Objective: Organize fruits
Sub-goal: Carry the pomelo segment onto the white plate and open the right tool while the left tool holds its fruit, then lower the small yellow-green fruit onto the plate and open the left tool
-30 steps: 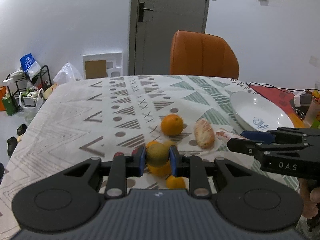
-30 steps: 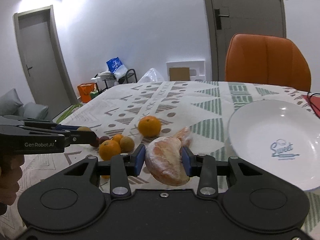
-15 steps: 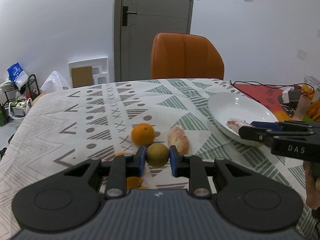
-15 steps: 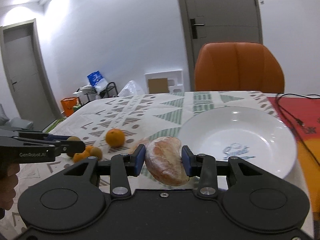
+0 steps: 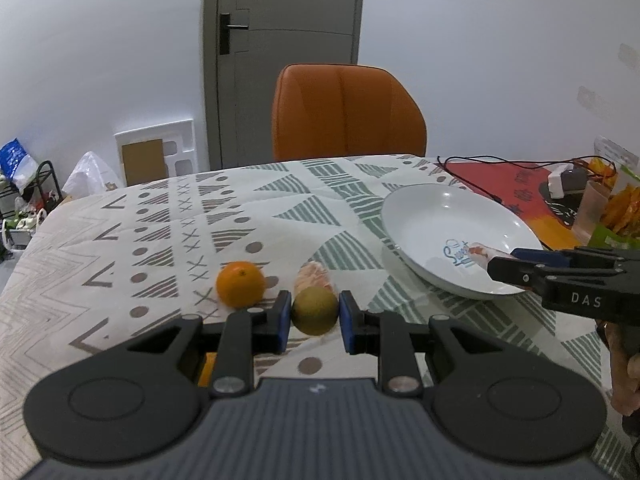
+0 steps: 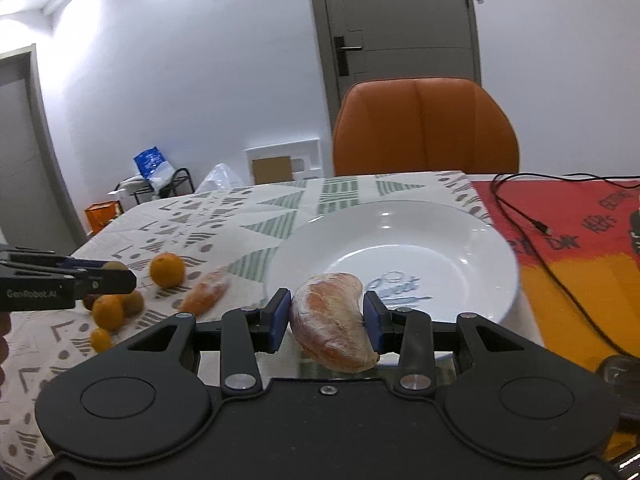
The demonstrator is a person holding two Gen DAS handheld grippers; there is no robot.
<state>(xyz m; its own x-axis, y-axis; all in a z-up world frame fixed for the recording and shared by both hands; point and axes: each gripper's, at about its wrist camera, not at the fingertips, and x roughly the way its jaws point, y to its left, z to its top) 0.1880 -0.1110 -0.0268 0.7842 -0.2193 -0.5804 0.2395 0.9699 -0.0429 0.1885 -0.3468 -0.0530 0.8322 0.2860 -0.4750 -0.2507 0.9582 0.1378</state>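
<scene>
Right wrist view, right gripper (image 6: pixel 326 318) fingers clamped on wrapped peeled pomelo segment (image 6: pixel 332 320) above white round plate (image 6: pixel 472 240) rim, left gripper (image 5: pixel 314 322) fingers pinching brownish-green round fruit (image 5: pixel 314 316) over patterned desk (image 5: pixel 160 216), orange (image 5: pixel 241 284) just beside.

A table under a patterned cloth (image 5: pixel 168 216) of green triangles and brown dots carries a white plate (image 6: pixel 448 236) on its right. Left of the plate lie a wrapped pomelo wedge (image 6: pixel 206 294), an orange (image 5: pixel 240 283) and, nearer, a cluster of small fruits (image 6: pixel 110 312). A red mat (image 6: pixel 568 224) with a black cable (image 6: pixel 520 220) lies far right.
</scene>
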